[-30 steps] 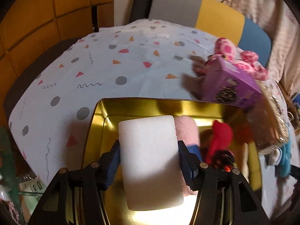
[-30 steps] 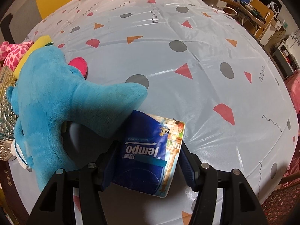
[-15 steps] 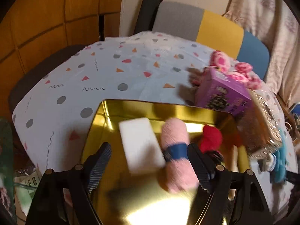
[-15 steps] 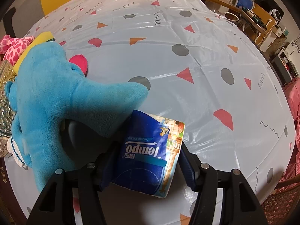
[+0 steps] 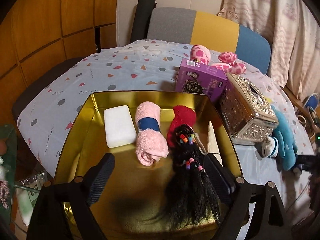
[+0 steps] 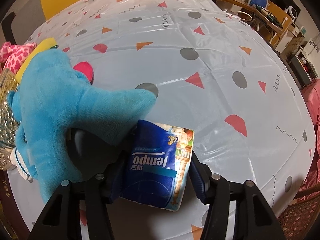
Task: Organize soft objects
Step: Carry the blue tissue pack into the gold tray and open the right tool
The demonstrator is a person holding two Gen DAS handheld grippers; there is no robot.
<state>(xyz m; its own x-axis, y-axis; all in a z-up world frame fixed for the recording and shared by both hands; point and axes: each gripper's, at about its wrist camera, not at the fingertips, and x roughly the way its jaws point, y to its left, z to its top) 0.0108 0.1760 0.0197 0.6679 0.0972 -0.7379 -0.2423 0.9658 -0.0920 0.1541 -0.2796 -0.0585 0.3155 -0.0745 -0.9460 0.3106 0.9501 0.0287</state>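
— Right gripper (image 6: 158, 172) of mine is clamping the tissue pack (image 6: 160, 162) across its short sides, just ahead of my wrist, low over the tablecloth (image 6: 200, 60). Left gripper (image 5: 160, 176) is hanging with its fingers spread wide and nothing between them, above the gold tin (image 5: 84, 140).

— How is the pack going to handle?

— I am judging it light and squashy: slick printed film over soft paper, so the pads are pressing in a little. Taking it at the middle of the flanks looks right; nearer an end it could slide out.

— What is lying beside it?

— Just to the left, the blue plush toy (image 6: 52, 104) is touching the pack's far corner with one fuzzy limb. Limp and furry, I would guess; it should be taken at the thick body.

— And under the left gripper?

— In front, a white sponge block (image 5: 119, 126) is lying flat, a rolled pink towel (image 5: 150, 134) with a blue band is just right of it, then something red and fluffy (image 5: 183, 118) and a black beaded hairpiece (image 5: 190, 178) reaching back under my right finger. All look soft against the hard, glossy tin.
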